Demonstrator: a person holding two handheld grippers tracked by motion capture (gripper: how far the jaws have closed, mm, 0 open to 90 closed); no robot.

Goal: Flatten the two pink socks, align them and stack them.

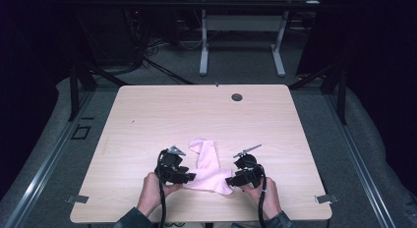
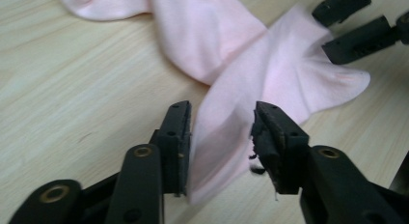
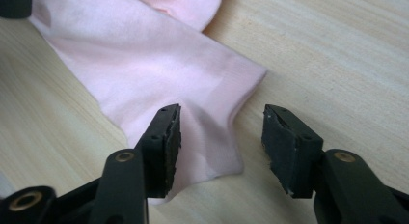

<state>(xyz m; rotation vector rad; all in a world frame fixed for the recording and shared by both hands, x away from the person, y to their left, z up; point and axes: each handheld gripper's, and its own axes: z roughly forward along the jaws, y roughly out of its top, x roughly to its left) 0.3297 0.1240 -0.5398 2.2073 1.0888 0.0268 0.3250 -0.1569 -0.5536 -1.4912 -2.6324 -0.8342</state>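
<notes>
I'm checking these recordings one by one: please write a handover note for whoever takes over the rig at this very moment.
Left gripper: open, jaws astride one edge of the pink sock, pads not pressing.
Right gripper: open, over the sock's opposite end, not pinching.
The sock lies bent and limp near the front edge of the wooden table, between the two grippers.
Done: both grippers are in place.
Left: probably close both and straighten the sock.

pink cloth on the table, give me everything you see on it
The pink cloth is a soft, thin, matte fabric piece, possibly a sock, lying limp and partly folded over itself on the wooden table near the front edge. One end bunches toward the table's middle. The left gripper and right gripper each straddle an edge with jaws apart, not pinching it.
</notes>
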